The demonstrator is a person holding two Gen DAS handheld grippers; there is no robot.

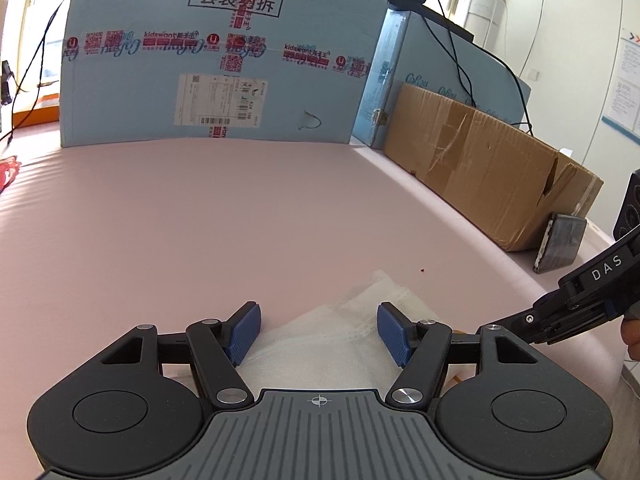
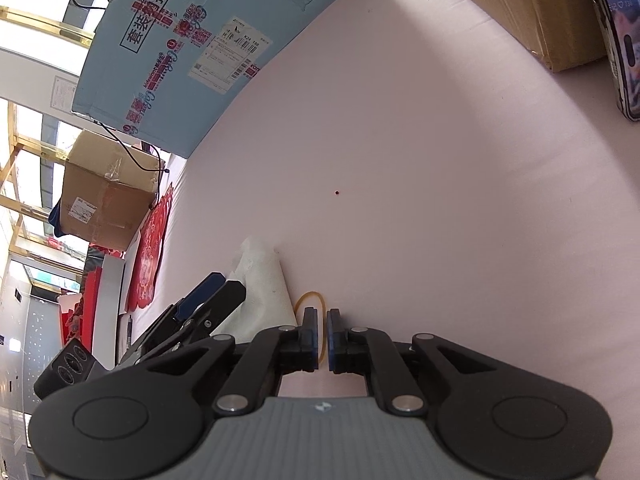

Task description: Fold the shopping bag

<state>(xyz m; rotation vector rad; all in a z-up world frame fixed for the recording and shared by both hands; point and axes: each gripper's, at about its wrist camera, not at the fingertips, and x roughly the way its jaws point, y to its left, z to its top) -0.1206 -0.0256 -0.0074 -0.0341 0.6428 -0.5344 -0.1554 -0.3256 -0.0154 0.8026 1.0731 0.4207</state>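
White, thin and limp, the shopping bag (image 1: 320, 344) lies between the half-open left tongs (image 1: 318, 332), best pinched at an edge; right tongs (image 2: 322, 340) nearly closed, empty.

An office-like storage room: shipping cartons (image 1: 224, 64) ring a pink table (image 1: 200, 220), with notices (image 1: 626, 80) pinned on the wall.

We see a pink counter (image 1: 200, 220), white bag (image 1: 320, 344) folded on it, rubber band (image 2: 310, 300) beside, blue box (image 1: 200, 100), brown box (image 1: 492, 168), phone (image 1: 560, 244).
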